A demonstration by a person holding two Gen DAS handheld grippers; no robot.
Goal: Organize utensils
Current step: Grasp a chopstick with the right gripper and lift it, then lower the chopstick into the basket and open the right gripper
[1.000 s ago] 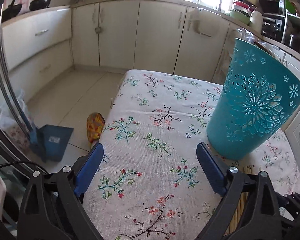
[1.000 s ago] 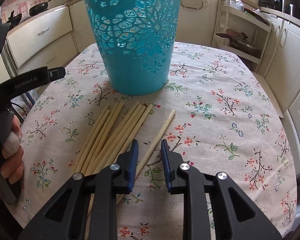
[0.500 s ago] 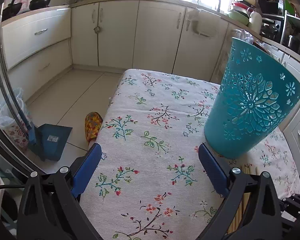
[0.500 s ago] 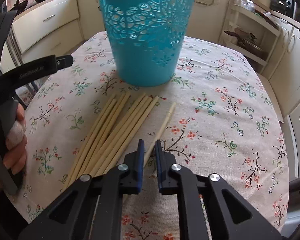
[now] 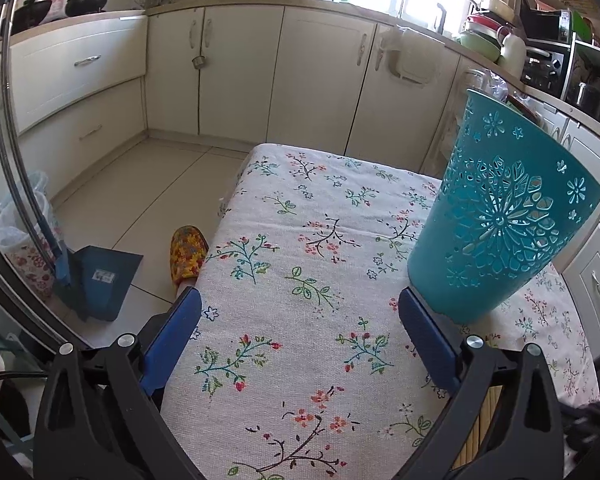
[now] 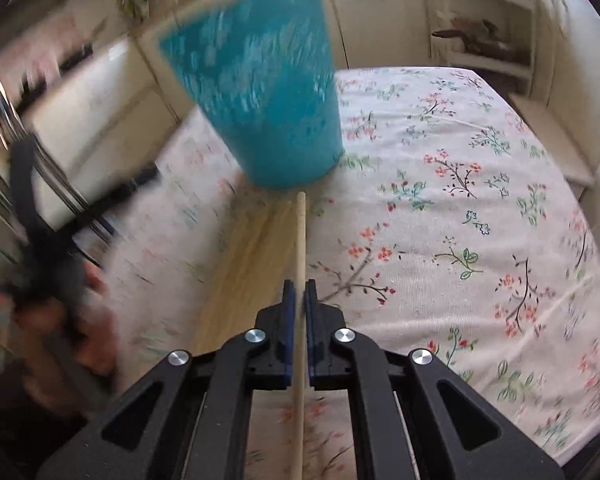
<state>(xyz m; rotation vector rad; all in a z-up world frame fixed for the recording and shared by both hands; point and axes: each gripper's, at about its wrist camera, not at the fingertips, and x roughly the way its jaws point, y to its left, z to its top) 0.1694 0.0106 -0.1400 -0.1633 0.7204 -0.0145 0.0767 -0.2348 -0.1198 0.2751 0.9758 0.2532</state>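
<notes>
The right gripper [image 6: 299, 292] has just been closing and now pinches a single pale chopstick [image 6: 300, 240] between its blue pads; the stick runs from the 6 o'clock edge of the right wrist view, where it is cut off, up through the jaws toward 12 o'clock, its far tip ending just short of the base of the teal basket [image 6: 260, 96]. The remaining chopsticks [image 6: 244, 264] lie on the floral tablecloth [image 6: 460, 200] at about 10 o'clock from the pads; motion blur merges them into one pale band, so their count cannot be read. The basket's cut-out pattern is also smeared by blur. At 8 o'clock in that view a blurred hand [image 6: 88, 308] grips a black handle; detail there is not legible. In the left wrist view the left gripper [image 5: 300, 312] stands wide, nothing between its blue pads [image 5: 172, 336], above bare tablecloth [image 5: 300, 240]. The teal basket [image 5: 496, 216] stands upright at 2 o'clock from it, just beyond the pad nearest it. A thin strip of chopsticks [image 5: 484, 420] shows at 4 o'clock, mostly hidden behind the gripper's black frame. A patterned slipper [image 5: 186, 252] and a blue dustpan [image 5: 100, 280] sit on the floor at 9 o'clock.
</notes>
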